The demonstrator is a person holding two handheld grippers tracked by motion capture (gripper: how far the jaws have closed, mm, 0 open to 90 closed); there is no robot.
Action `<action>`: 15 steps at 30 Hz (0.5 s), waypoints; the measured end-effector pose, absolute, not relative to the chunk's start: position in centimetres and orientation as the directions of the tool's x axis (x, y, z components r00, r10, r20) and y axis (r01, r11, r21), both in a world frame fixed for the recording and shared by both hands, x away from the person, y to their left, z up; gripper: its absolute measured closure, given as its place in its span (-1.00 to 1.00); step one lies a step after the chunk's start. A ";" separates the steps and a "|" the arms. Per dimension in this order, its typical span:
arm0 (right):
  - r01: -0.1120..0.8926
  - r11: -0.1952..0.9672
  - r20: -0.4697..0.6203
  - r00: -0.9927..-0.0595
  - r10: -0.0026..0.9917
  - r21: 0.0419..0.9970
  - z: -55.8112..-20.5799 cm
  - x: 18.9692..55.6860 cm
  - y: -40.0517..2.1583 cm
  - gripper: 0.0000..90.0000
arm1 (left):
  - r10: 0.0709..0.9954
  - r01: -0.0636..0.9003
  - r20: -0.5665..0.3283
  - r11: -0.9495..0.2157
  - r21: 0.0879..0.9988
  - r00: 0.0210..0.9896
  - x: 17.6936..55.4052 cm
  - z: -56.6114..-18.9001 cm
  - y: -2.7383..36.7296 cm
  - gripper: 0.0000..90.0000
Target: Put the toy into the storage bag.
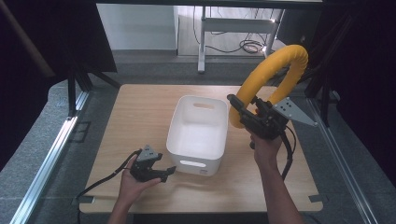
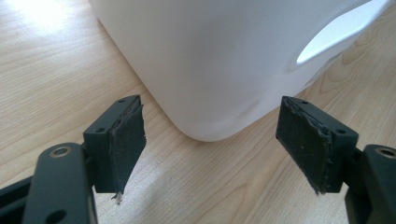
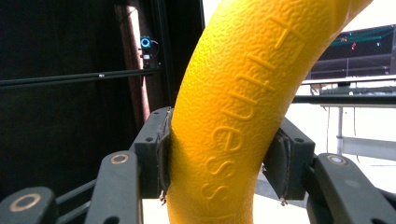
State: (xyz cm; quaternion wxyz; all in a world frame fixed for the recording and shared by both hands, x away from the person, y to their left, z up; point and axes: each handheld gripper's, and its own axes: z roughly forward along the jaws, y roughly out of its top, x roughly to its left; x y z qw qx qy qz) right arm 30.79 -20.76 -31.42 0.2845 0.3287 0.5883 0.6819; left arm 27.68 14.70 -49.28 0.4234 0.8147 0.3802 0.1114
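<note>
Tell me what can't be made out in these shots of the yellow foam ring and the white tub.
- Yellow ring: right gripper view cuts it at top and bottom edges, so its embossed lettering is incomplete.
- Right gripper: in the high view, the ring and its own body cover the pads.
- White tub: left gripper view runs off the frame's top, hiding rim and inside.
- Left gripper: too small in the high view for detail.

A lab recording bay, not a home

A small wooden worktop [image 1: 140,121] stands alone on grey carpet [image 1: 42,154], fenced by black curtains [image 1: 42,32] and aluminium rails [image 1: 46,158] on both sides. Behind it a metal desk frame [image 1: 219,28] stands on a pale floor with loose cables [image 1: 247,45] coiled beneath. In the right gripper view, a blue indicator light [image 3: 145,42] glows on the dark frame
</note>
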 end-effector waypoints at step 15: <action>-0.052 -0.137 0.066 -0.676 0.734 0.989 -29.8 30.1 -17.9 0.06 | 0.714 0.526 -0.142 -0.350 0.775 0.685 27.7 -49.3 14.8 -0.47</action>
